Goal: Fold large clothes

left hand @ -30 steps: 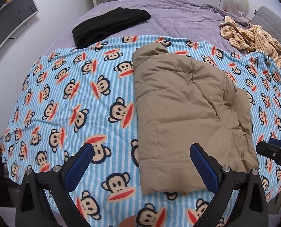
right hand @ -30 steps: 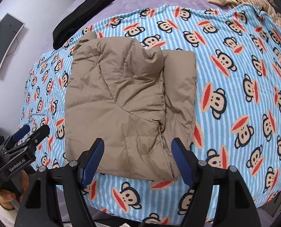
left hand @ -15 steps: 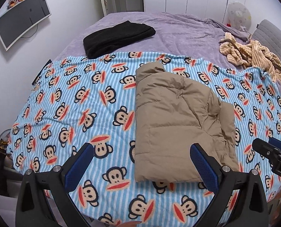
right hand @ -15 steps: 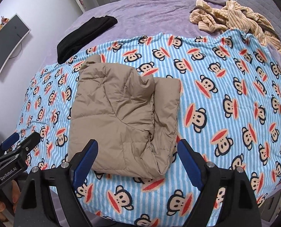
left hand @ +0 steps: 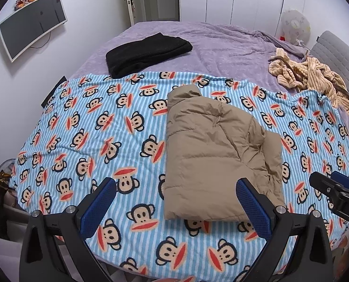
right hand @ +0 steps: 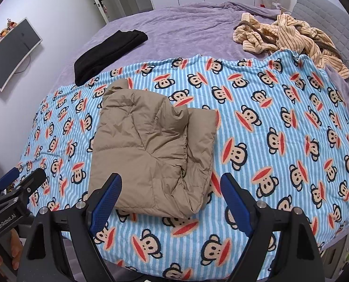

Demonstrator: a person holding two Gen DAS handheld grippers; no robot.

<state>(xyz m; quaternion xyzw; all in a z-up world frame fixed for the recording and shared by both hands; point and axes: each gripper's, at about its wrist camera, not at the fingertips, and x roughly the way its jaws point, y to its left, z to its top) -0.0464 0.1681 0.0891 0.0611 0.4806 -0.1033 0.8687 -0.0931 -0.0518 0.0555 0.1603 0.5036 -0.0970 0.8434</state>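
While we hold both tools back over the near edge of the bed, nothing is gripped.

Left gripper (left hand: 174, 209): jaws spread wide and empty, raised above the blanket's near edge, apart from the cloth.

Right gripper (right hand: 170, 202): jaws likewise released, holding nothing, with the jacket's near end between and beyond its fingers.

Tan puffer jacket (left hand: 217, 157): we see it lying on the monkey-print blanket (left hand: 85, 127), roughly mid-bed, gathered into a long packet with a side panel laid over along its right edge; the collar end points away from us.

Step in hand: we judge the lengthwise folds are made and we are between grasps, looking the packet over.

Next move: in our view, either one more fold, bringing the near hem up toward the collar, or none if the packet passes. A fold would want both grippers down at the two near corners, closing on all layers so the puffy filling does not spring apart.

Loose right edge (right hand: 200, 141): it looks uneven and may slip open when lifted.

Around: a black folded garment (left hand: 146, 52) and a striped beige heap (right hand: 289, 34) lie on the purple bedcover (left hand: 226, 44), well apart from the jacket.

In the way: we see nothing crowding the jacket.
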